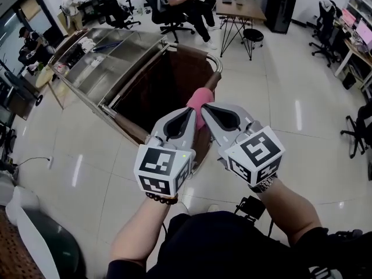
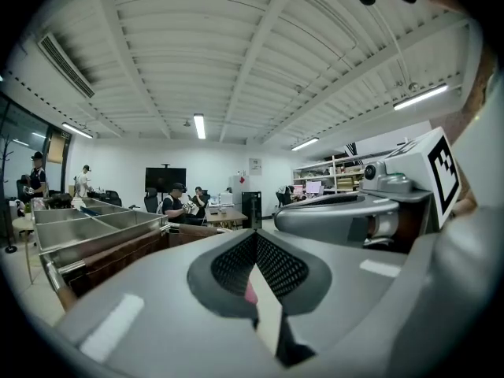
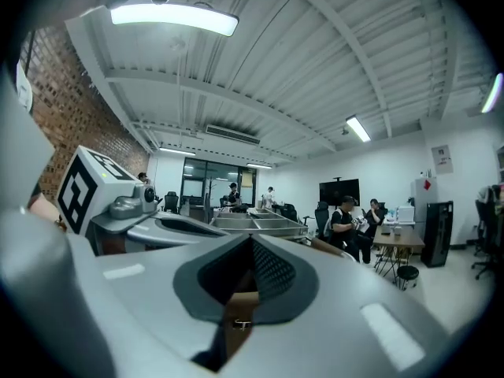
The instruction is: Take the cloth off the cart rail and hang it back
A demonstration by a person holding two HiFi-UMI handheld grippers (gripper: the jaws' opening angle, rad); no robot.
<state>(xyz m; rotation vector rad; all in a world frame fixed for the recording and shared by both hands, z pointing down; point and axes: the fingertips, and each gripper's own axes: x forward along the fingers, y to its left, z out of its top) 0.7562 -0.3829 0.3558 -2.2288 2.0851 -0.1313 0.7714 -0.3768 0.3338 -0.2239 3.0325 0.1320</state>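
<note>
A pink cloth (image 1: 200, 99) hangs at the near end of the cart's metal rail (image 1: 216, 63), over the brown side panel. Both grippers point at it, tips close together. My left gripper (image 1: 195, 113) has its jaws closed, and a sliver of the pink cloth (image 2: 250, 291) shows pinched between them in the left gripper view (image 2: 253, 246). My right gripper (image 1: 205, 108) touches the cloth's right edge with its jaws shut. In the right gripper view (image 3: 252, 246) no pink shows between the pads, only brown panel below them.
The cart's steel top (image 1: 116, 57) with its trays stretches away to the far left. People sit on office chairs (image 1: 180, 2) at the back, beside a table (image 1: 238, 7), a stool (image 1: 253, 36) and a black cabinet (image 1: 280, 4). An office chair (image 1: 357, 129) stands at the right.
</note>
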